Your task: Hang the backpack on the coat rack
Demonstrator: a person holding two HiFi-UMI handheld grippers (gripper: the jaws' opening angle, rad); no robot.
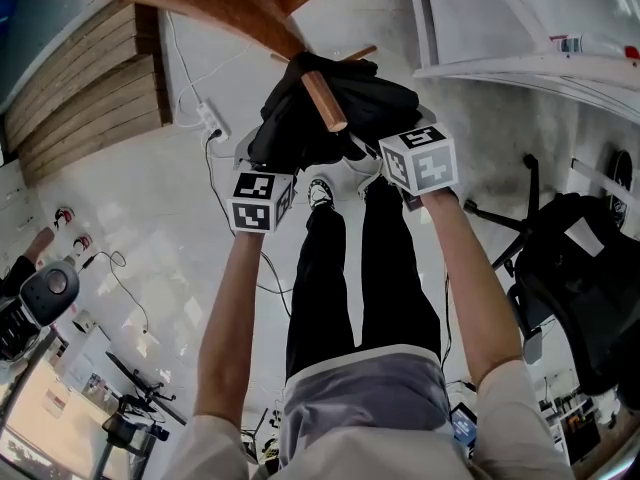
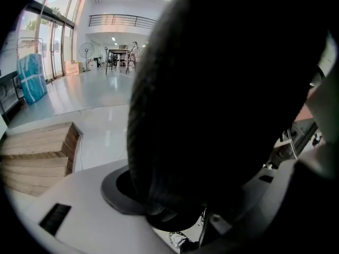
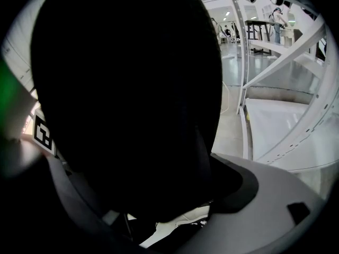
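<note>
Backpack draped on wooden coat rack, left gripper jaws wide around it, right gripper likewise

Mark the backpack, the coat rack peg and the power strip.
backpack (image 1: 385, 96), head view, black fabric right of the peg.
coat rack peg (image 1: 324, 99), head view, wooden shaft above its tip.
power strip (image 1: 211, 120), head view, middle of its white body.
</note>
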